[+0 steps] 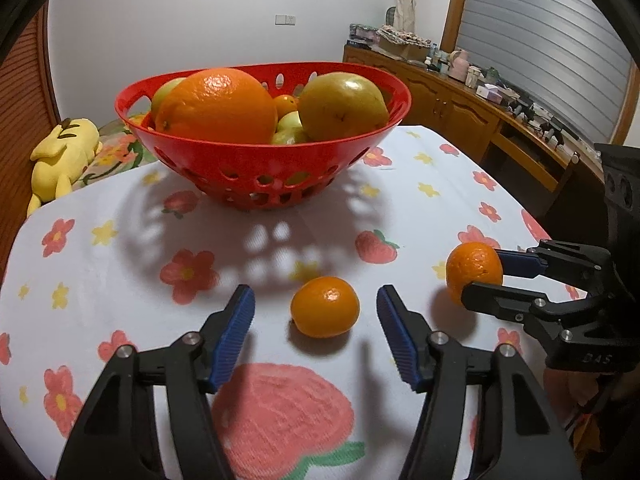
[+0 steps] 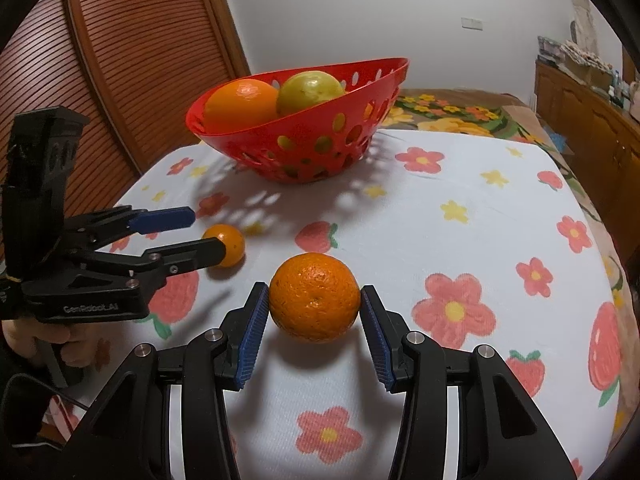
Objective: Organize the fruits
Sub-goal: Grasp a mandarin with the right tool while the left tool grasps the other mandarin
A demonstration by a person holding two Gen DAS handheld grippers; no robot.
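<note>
A red perforated basket (image 1: pixel 240 168) holds a big orange (image 1: pixel 216 104), a yellow-green pear-like fruit (image 1: pixel 344 106) and other fruit; it also shows in the right wrist view (image 2: pixel 320 148). A small smooth mandarin (image 1: pixel 325 307) lies on the cloth just ahead of and between the fingers of my open left gripper (image 1: pixel 316 312); it shows too in the right wrist view (image 2: pixel 226 245). My right gripper (image 2: pixel 314 304) is shut on a rough mandarin (image 2: pixel 315 296), blue pads touching both sides, low over the cloth; it shows in the left wrist view (image 1: pixel 474 270).
The table wears a white cloth (image 2: pixel 460 240) with flowers and strawberries. A yellow plush toy (image 1: pixel 64 156) lies at the far left. A wooden sideboard (image 1: pixel 460 100) with clutter runs along the right. A slatted wooden door (image 2: pixel 120 60) is behind.
</note>
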